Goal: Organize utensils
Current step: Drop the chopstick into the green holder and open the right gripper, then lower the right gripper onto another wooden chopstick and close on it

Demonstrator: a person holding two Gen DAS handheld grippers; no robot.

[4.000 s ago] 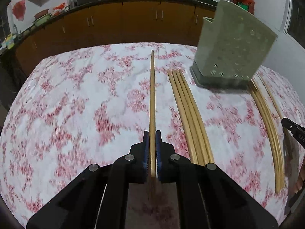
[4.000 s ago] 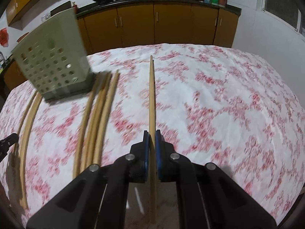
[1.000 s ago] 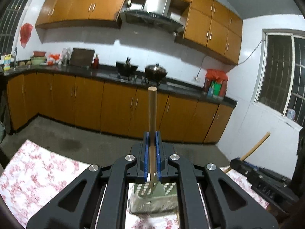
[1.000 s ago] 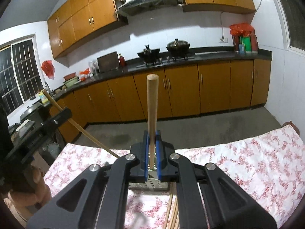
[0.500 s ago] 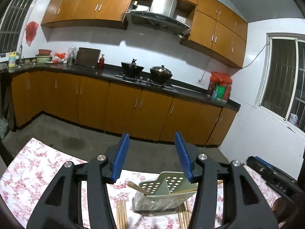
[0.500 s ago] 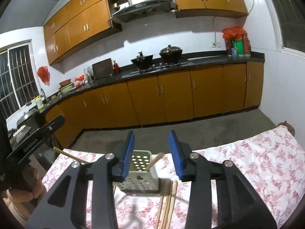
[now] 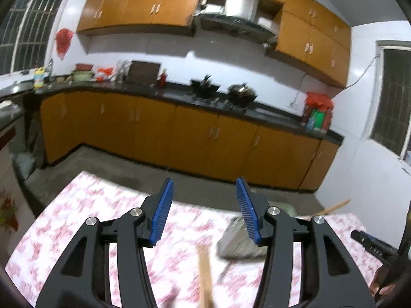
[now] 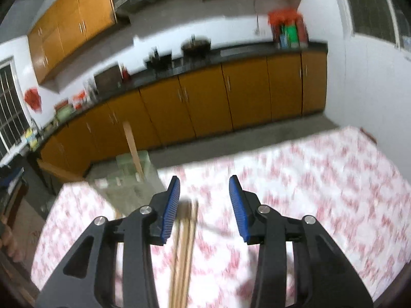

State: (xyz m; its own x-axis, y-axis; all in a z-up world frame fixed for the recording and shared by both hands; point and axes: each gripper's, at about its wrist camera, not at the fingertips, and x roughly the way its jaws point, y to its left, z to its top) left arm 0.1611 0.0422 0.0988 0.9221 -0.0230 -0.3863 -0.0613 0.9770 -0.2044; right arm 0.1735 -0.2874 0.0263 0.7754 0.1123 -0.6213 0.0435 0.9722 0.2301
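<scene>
In the left wrist view my left gripper (image 7: pixel 205 213) is open and holds nothing. It hangs over the red-flowered tablecloth (image 7: pixel 84 220). The grey-green perforated holder (image 7: pixel 236 243) stands just beyond its right finger, blurred, with a chopstick (image 7: pixel 334 207) leaning out to the right. One loose chopstick (image 7: pixel 205 274) lies on the cloth below the jaws. My right gripper (image 8: pixel 204 205) is also open and empty. The holder (image 8: pixel 123 182) stands ahead of it to the left with a chopstick (image 8: pixel 133 148) upright in it. A bundle of chopsticks (image 8: pixel 185 251) lies under its left finger.
The other gripper (image 7: pixel 372 243) shows at the right edge of the left wrist view. A person's hand (image 8: pixel 10 241) is at the left edge of the right wrist view. Orange cabinets (image 7: pixel 195 141) and a dark counter stand beyond the table's far edge (image 8: pixel 257 151).
Both grippers were shut on upright chopsticks a second ago. They opened, leaving the sticks in the holder. Both have since drawn back, and the right one has tipped down toward the cloth.
</scene>
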